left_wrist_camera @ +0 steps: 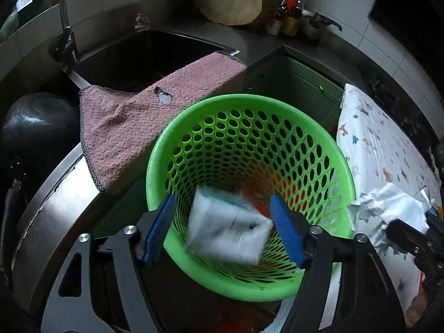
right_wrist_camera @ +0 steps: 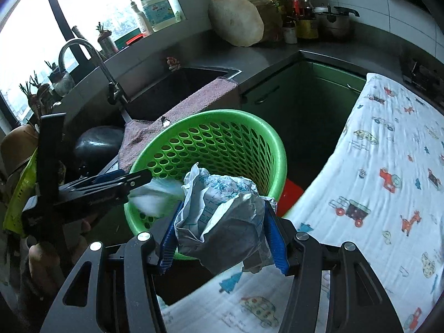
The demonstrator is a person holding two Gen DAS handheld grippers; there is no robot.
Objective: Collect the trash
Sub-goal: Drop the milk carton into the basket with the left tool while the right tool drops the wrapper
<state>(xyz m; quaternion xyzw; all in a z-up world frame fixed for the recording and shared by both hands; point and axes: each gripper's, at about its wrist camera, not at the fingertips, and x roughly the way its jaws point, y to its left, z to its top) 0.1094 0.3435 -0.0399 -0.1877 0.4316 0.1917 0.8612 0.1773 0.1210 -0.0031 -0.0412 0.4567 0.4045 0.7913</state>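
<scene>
A green perforated trash basket (left_wrist_camera: 249, 102) stands between the sink counter and a cloth-covered table; it also shows in the right wrist view (right_wrist_camera: 222, 116). My left gripper (left_wrist_camera: 223, 224) is open above the basket's mouth. A blurred white packet (left_wrist_camera: 230, 230) is between its blue fingers, apart from both, over the basket; it also shows in the right wrist view (right_wrist_camera: 152, 197). My right gripper (right_wrist_camera: 222, 238) is shut on a crumpled white and blue wrapper (right_wrist_camera: 222, 211), just beside the basket's near rim. The wrapper also shows at the right of the left wrist view (left_wrist_camera: 388, 205).
A pink towel (left_wrist_camera: 144, 116) hangs over the sink edge next to the basket. A black wok (left_wrist_camera: 36, 127) sits at the left. A printed cloth (right_wrist_camera: 388, 166) covers the table at the right. A faucet (right_wrist_camera: 83, 55), bottles and a pot stand farther back.
</scene>
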